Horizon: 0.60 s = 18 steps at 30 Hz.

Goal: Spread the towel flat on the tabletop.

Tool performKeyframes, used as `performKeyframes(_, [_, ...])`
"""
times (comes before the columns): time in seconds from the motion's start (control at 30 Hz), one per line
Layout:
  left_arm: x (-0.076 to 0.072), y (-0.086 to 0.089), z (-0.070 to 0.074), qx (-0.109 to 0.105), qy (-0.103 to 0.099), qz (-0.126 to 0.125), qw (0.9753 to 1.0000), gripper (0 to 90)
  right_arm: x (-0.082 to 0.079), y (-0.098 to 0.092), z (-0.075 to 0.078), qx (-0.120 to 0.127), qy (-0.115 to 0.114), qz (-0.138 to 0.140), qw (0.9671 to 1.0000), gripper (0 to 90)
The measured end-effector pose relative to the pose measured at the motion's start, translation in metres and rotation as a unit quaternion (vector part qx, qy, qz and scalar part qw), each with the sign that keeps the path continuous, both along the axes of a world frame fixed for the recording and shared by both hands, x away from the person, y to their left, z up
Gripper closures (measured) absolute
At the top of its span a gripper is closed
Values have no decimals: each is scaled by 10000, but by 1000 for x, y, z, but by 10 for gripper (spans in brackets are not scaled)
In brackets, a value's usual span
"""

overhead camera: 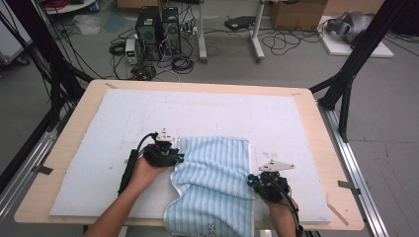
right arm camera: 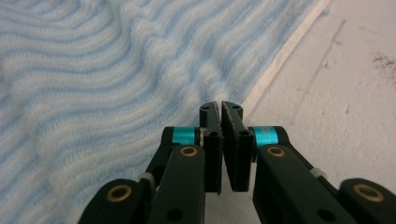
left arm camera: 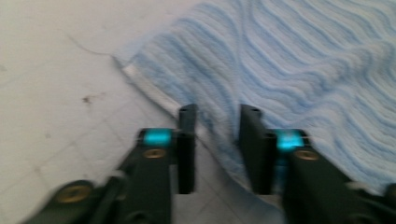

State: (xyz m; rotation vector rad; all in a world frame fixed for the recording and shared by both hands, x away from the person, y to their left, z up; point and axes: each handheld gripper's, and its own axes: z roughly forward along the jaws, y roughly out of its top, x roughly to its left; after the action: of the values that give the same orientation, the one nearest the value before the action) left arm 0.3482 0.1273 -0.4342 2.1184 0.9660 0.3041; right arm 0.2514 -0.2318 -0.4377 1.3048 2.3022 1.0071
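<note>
Two claws are at work, one in each hand of the person. Left claw [left arm camera: 217, 114]: jaws parted, straddling the white-hemmed left edge of the one light-blue striped terry towel [overhead camera: 215, 173]; the cloth lies between the jaws, not pinched. In the high view this left claw [overhead camera: 174, 157] sits at the towel's upper left corner, where the edge is rumpled. Right claw [right arm camera: 220, 108]: jaws pressed together with no visible gap, tips on the towel just inside its white right hem; whether any cloth is caught between them cannot be told. In the high view the right claw [overhead camera: 253, 180] is at the towel's right edge, near the front.

The towel lies on one pale blue-white mat [overhead camera: 123, 118] that covers one light wooden table [overhead camera: 316, 128]. Its near end hangs over the table's front edge. Its far part lies flat.
</note>
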Motion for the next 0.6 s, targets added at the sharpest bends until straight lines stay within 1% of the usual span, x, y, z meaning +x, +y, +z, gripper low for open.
performKeyframes(0.03, [2,2,1,-125,-105,103,9998,552,2,0,2,42,-34,-36,10000,813])
performKeyframes(0.07, [4,3,3,-239,-271,186,9992,514,4,-1,4,122,-94,-85,9998,754])
performKeyframes(0.1, [5,5,5,-356,-459,247,9980,507,9,-2,6,167,-193,-133,9996,715])
performKeyframes(0.13, [8,6,7,-426,-615,312,9967,513,13,-3,8,243,-193,-222,9993,680])
performKeyframes(0.17, [11,6,9,-516,-674,372,9957,514,20,-3,10,265,-280,-278,9989,631])
performKeyframes(0.2, [15,7,10,-622,-749,457,9942,522,28,-4,11,261,-309,-378,9985,615])
performKeyframes(0.23, [19,7,10,-659,-728,528,9938,540,37,-5,11,270,-294,-440,9982,604])
performKeyframes(0.27, [24,6,10,-620,-687,576,9940,548,47,-4,10,217,-232,-493,9983,582])
performKeyframes(0.3, [28,5,9,-631,-658,624,9939,551,56,-2,10,103,-189,-537,9983,573])
performKeyframes(0.33, [33,4,8,-614,-664,653,9938,556,66,-1,9,48,-211,-586,9980,561])
performKeyframes(0.37, [37,3,6,-635,-683,708,9931,562,74,1,9,-3,-203,-673,9975,551])
performKeyframes(0.4, [41,3,2,-670,-658,795,9924,568,82,1,10,-28,-216,-722,9972,549])
performKeyframes(0.43, [45,4,-2,-679,-585,906,9918,570,88,2,10,4,-227,-768,9968,534])
performKeyframes(0.47, [48,5,-6,-711,-457,1025,9911,570,94,4,11,-1,-222,-846,9962,498])
performKeyframes(0.5, [51,6,-10,-839,-269,1212,9887,585,100,4,11,-52,-185,-900,9958,479])
performKeyframes(0.53, [53,6,-12,-855,-191,1294,9877,591,105,5,10,-78,-129,-944,9954,478])
performKeyframes(0.6, [55,4,-16,-783,-246,1285,9883,604,113,7,8,-117,-52,-1025,9946,479])
